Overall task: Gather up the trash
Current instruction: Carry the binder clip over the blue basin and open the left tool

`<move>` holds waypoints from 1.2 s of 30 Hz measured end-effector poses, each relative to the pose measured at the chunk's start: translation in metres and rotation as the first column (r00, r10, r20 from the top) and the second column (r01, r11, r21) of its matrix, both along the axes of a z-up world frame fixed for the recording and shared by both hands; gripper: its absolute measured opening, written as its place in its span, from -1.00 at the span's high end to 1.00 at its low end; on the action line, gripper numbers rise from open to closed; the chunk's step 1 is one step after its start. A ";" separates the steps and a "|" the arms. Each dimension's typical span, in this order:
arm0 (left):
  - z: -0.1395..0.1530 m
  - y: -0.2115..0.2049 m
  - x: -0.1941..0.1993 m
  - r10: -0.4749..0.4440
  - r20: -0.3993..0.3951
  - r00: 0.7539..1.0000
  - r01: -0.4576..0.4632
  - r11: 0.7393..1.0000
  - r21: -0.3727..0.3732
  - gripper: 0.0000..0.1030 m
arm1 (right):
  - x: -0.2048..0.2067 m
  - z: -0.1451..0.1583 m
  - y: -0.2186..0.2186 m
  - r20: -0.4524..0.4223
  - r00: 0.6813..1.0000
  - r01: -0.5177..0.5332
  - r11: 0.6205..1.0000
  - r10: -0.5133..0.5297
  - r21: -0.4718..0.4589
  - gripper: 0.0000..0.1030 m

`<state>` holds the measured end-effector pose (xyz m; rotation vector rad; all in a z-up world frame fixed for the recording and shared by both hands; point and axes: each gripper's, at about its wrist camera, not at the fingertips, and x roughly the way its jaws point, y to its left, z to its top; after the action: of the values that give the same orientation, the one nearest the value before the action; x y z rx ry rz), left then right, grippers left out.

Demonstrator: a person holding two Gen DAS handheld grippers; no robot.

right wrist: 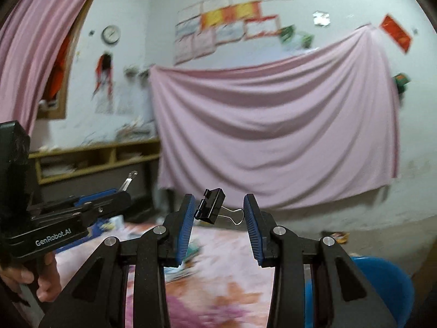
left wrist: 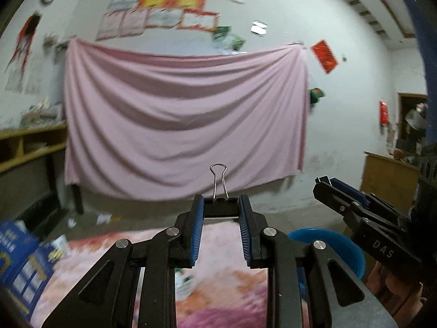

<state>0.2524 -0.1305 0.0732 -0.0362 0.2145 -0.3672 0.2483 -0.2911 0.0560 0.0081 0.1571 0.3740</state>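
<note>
A pink sheet [left wrist: 185,114] hangs across the far wall, and below both grippers lies a pink-and-orange fleece blanket [left wrist: 226,246] with a blue plastic basin [left wrist: 338,246] at its right edge, the likely place for trash.

The left gripper [left wrist: 220,207] is clenched on a black binder clip [left wrist: 220,203] by its body, wire handles standing up. The right gripper [right wrist: 218,210] grasps a second binder clip [right wrist: 210,205] crosswise, its body against the left pad and one wire loop against the right.

That second hold looks the weaker, in my judgement: a springy wire loop could slip off the pad on a fast swing, and the clip would drop onto the patterned blanket, where it would be hard to spot. The two grippers are also near each other and could knock together on the way to the basin.

Around them: blue cartons [left wrist: 24,259] at the left, wooden shelves [right wrist: 95,158], scraps of paper on the blanket. Nothing blocks the basin.
</note>
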 end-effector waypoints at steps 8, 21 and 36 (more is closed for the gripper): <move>-0.001 -0.078 0.020 -0.153 -0.015 0.988 0.153 0.988 0.021 0.59 | -0.005 0.001 -0.076 -0.009 0.982 0.191 0.980 -0.191 0.064 0.33; -0.034 -0.179 0.057 -0.293 -0.259 0.920 0.306 0.952 0.013 0.59 | -0.002 -0.027 -0.171 -0.285 0.882 0.422 0.898 -0.376 0.122 0.33; -0.064 -0.202 0.079 -0.334 -0.470 0.817 0.351 0.935 -0.054 0.58 | 0.010 -0.059 -0.194 -0.478 0.784 0.483 0.873 -0.396 0.068 0.31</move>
<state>0.3319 -0.3322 0.0095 -0.0529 0.7225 -0.7170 0.2581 -0.4855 -0.0034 0.3195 0.5726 -0.0980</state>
